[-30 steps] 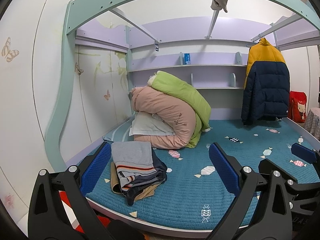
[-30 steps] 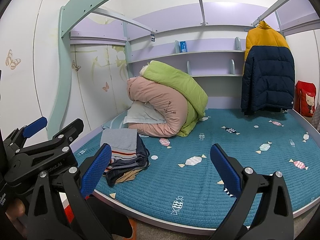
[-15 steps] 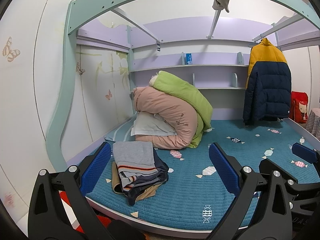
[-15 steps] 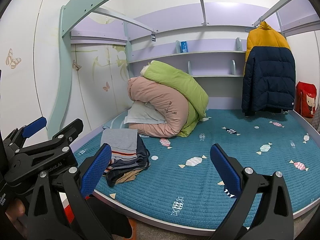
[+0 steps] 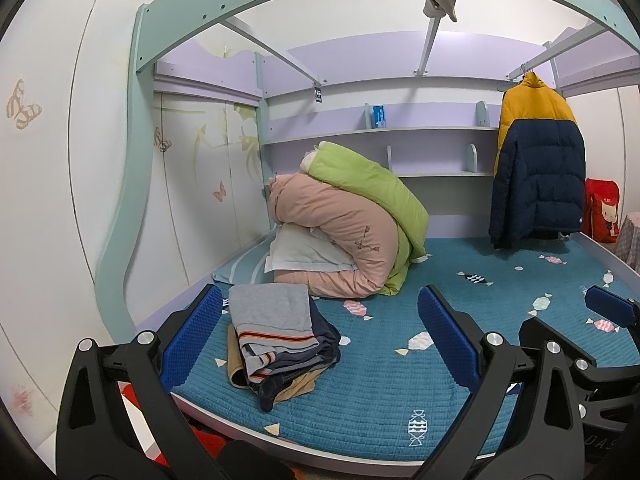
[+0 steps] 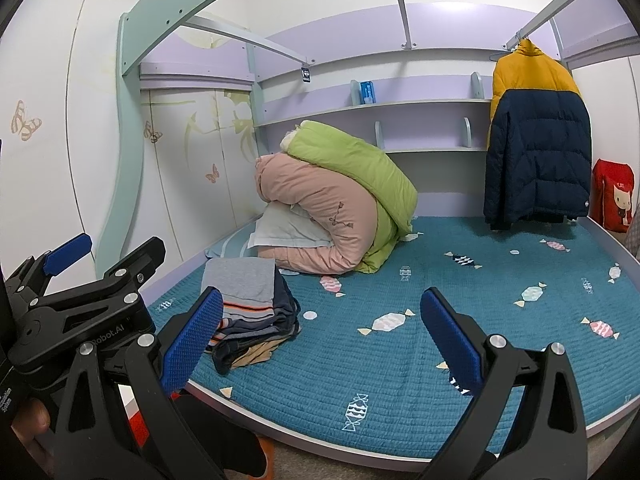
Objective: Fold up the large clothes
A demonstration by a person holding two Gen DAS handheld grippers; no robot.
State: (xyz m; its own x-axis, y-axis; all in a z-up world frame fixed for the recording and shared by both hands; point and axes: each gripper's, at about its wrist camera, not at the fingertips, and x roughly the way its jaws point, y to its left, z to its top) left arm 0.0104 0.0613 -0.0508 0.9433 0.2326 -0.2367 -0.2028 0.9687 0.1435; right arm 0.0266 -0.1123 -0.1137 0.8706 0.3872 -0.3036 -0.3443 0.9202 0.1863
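Note:
A stack of folded clothes (image 5: 276, 340), grey on top with an orange stripe, lies at the near left corner of the teal bed (image 5: 400, 392); it also shows in the right wrist view (image 6: 252, 304). My left gripper (image 5: 320, 336) is open and empty, held off the bed's front edge. My right gripper (image 6: 320, 336) is open and empty, to the right of the left one, also in front of the bed. A yellow and navy puffer jacket (image 5: 536, 160) hangs on a rail at the back right, also in the right wrist view (image 6: 536, 140).
Rolled pink and green quilts (image 5: 352, 224) with a white pillow lie at the back left. Wall shelves (image 5: 380, 132) run behind. A red bag (image 5: 602, 210) stands at the far right. The mint bed frame arch (image 5: 132, 160) rises on the left.
Both views have shifted very slightly; the clothes, quilts and jacket have not moved and both grippers stay open.

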